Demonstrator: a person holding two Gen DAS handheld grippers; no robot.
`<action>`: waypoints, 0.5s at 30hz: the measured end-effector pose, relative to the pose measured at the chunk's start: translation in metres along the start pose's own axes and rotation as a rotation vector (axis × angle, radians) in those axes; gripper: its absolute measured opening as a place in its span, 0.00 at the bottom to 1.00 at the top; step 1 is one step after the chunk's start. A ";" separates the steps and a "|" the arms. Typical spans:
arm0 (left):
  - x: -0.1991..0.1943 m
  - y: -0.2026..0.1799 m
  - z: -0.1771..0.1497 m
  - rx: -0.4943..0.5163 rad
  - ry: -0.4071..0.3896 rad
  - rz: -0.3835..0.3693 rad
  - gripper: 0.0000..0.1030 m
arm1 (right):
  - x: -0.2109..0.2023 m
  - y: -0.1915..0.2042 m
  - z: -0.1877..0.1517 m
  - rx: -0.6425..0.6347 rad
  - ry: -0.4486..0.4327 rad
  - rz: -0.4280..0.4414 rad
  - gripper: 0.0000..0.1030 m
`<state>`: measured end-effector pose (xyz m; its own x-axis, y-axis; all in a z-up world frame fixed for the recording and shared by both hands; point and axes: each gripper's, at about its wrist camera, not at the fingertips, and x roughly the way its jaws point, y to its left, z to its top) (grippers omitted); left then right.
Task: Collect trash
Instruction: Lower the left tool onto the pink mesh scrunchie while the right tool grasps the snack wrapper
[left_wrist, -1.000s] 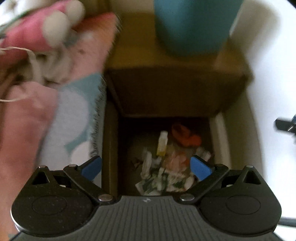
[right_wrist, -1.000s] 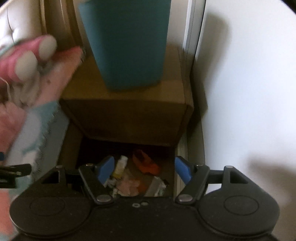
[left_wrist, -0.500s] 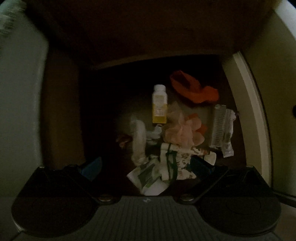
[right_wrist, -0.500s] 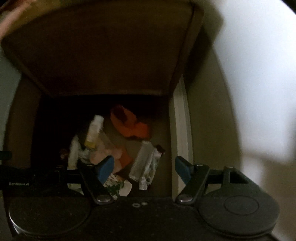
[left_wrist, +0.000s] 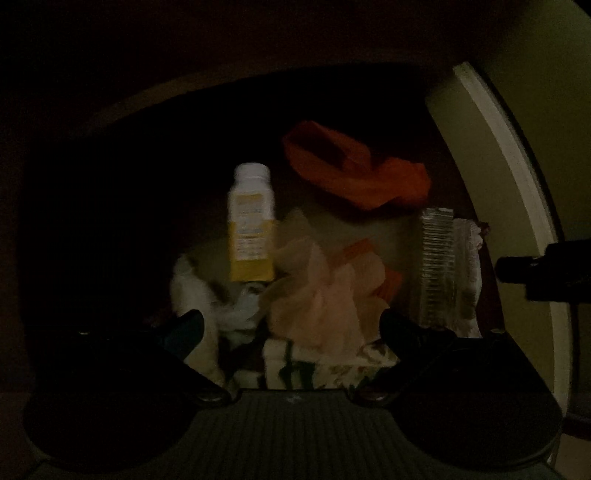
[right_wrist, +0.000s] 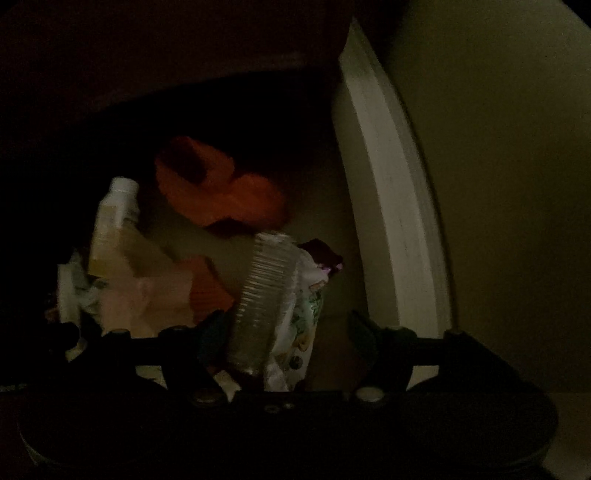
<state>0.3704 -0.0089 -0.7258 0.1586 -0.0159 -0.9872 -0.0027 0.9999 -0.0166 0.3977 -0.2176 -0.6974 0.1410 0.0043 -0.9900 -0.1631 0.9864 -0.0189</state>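
Observation:
Trash lies on a dark floor under a brown box. A small yellow bottle (left_wrist: 252, 225) with a white cap lies at the left, an orange bag (left_wrist: 354, 173) behind it, crumpled peach tissue (left_wrist: 325, 291) in the middle, and a clear ribbed plastic bottle (left_wrist: 437, 266) at the right beside a printed wrapper (right_wrist: 306, 314). My left gripper (left_wrist: 291, 332) is open, its fingers on either side of the peach tissue and a flowered wrapper (left_wrist: 325, 365). Open as well, my right gripper (right_wrist: 286, 332) has the ribbed bottle (right_wrist: 264, 299) between its fingers. The yellow bottle (right_wrist: 114, 229) and orange bag (right_wrist: 218, 192) lie further back.
A white baseboard (right_wrist: 388, 221) and a pale wall (right_wrist: 498, 184) bound the gap on the right. The brown box's underside (left_wrist: 258, 44) overhangs the trash from above. The other gripper's tip (left_wrist: 543, 269) shows at the right edge of the left wrist view.
Both grippers have moved down and forward into the dark gap under the box. The trash is now much nearer, and the teal bin and pink blanket have left the view.

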 end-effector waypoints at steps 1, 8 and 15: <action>0.008 -0.002 0.000 0.006 0.004 0.002 0.99 | 0.011 0.000 0.000 0.003 0.004 -0.005 0.67; 0.057 -0.009 0.010 -0.005 0.035 -0.038 0.94 | 0.070 -0.004 -0.001 0.014 0.031 -0.018 0.66; 0.092 -0.008 0.011 -0.044 0.105 -0.058 0.68 | 0.098 -0.008 -0.005 0.042 0.043 0.025 0.61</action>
<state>0.3955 -0.0184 -0.8150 0.0553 -0.0761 -0.9956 -0.0400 0.9961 -0.0783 0.4077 -0.2259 -0.7953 0.0951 0.0229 -0.9952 -0.1250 0.9921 0.0109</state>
